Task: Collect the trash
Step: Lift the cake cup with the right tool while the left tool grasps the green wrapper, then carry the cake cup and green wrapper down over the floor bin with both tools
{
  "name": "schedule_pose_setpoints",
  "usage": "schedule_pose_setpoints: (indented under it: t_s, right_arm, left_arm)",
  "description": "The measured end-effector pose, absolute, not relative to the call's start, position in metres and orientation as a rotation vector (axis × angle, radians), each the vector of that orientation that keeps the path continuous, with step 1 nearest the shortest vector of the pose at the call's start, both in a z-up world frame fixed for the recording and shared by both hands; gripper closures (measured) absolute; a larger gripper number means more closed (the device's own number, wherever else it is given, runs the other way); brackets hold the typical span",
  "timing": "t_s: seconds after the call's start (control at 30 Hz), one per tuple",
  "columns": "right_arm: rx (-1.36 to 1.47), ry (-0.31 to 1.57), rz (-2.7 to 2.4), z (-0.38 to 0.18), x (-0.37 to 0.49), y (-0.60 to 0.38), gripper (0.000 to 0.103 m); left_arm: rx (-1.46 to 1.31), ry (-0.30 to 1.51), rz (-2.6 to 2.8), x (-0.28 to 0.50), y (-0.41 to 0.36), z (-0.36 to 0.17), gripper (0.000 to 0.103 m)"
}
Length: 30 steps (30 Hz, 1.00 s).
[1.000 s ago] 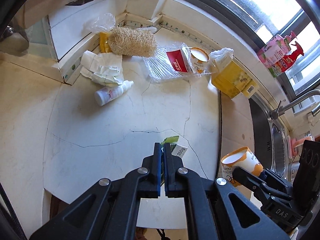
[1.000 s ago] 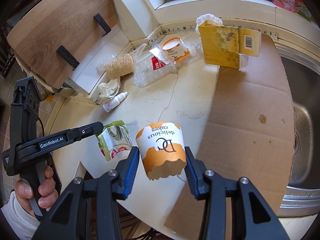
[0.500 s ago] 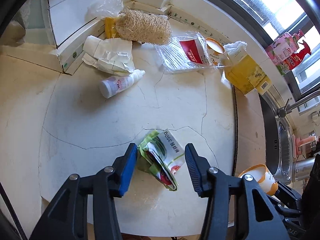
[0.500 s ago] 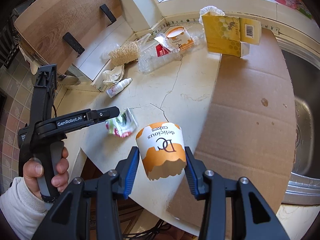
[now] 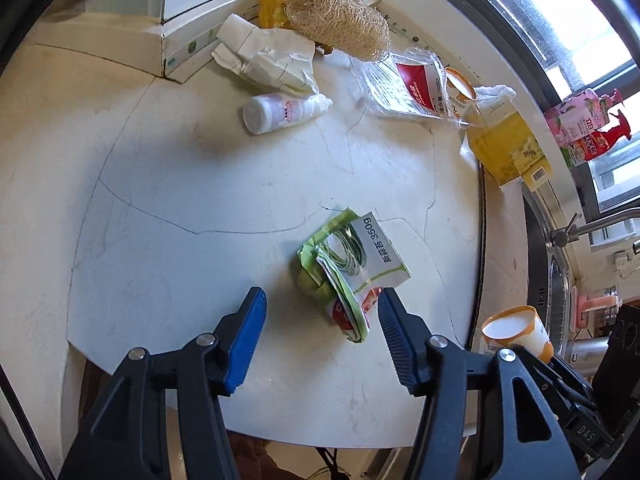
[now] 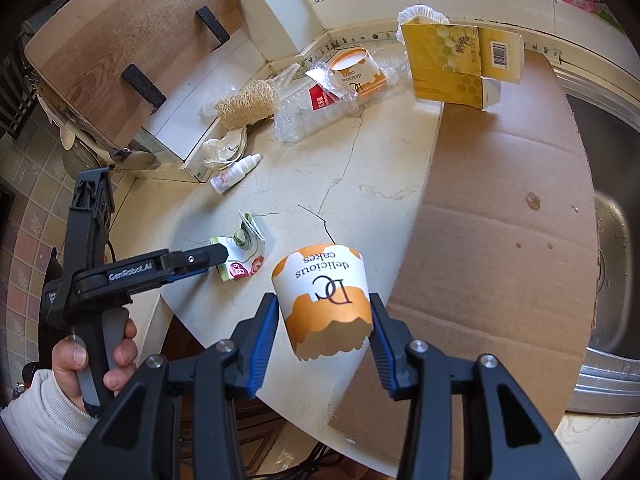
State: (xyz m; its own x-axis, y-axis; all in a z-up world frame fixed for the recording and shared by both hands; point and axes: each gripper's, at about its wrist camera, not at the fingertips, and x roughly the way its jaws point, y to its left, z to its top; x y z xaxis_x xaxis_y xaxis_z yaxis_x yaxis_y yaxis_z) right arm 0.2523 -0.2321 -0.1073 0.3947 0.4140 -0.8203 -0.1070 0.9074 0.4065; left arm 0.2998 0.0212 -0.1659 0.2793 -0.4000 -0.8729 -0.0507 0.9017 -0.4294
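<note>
Orange-and-white paper cake cup (image 6: 326,302) sits clamped in the right gripper (image 6: 323,330) above the cracked counter (image 5: 192,208), while the left gripper (image 5: 320,316), jaws opening, straddles a crumpled green wrapper (image 5: 352,268) lying loose near the counter's edge.

Sink (image 6: 612,240) cut off by right frame edge. Red bottle (image 5: 600,140) on sill: label too small to read. Orange cup (image 5: 516,328) base hidden behind right gripper (image 6: 322,328).

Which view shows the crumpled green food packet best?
The left wrist view: the green packet lies large and unobstructed on the countertop. In the right wrist view it appears smaller, partly hidden behind the left gripper.
</note>
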Motion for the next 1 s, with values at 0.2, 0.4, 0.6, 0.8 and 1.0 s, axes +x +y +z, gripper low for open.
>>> schedule_pose_setpoints:
  t_s: [0.2,0.4,0.6,0.8,1.0]
  right_arm:
    - [0.3,1.131,0.339,-0.113,0.258,-0.227,0.059]
    - [0.292,1.126,0.345,-0.111,0.254,-0.226,0.059]
    - [0.299,1.113,0.359,-0.105,0.242,-0.23,0.06]
    - [0.277,1.085,0.42,-0.09,0.207,-0.222,0.06]
    - [0.192,1.094,0.527,-0.096,0.151,-0.196,0.06]
  left_arm:
    - [-0.45,1.263,-0.244,0.307,0.013,-0.168,0.057]
    - [-0.4,1.252,-0.239,0.306,0.0,-0.166,0.094]
    - [-0.243,1.213,-0.251,0.27,-0.004,-0.138,0.097]
    - [-0.216,1.213,-0.325,0.205,0.017,-0.115,0.097]
    - [-0.212,1.275,-0.329,0.133,0.044,-0.128,0.097]
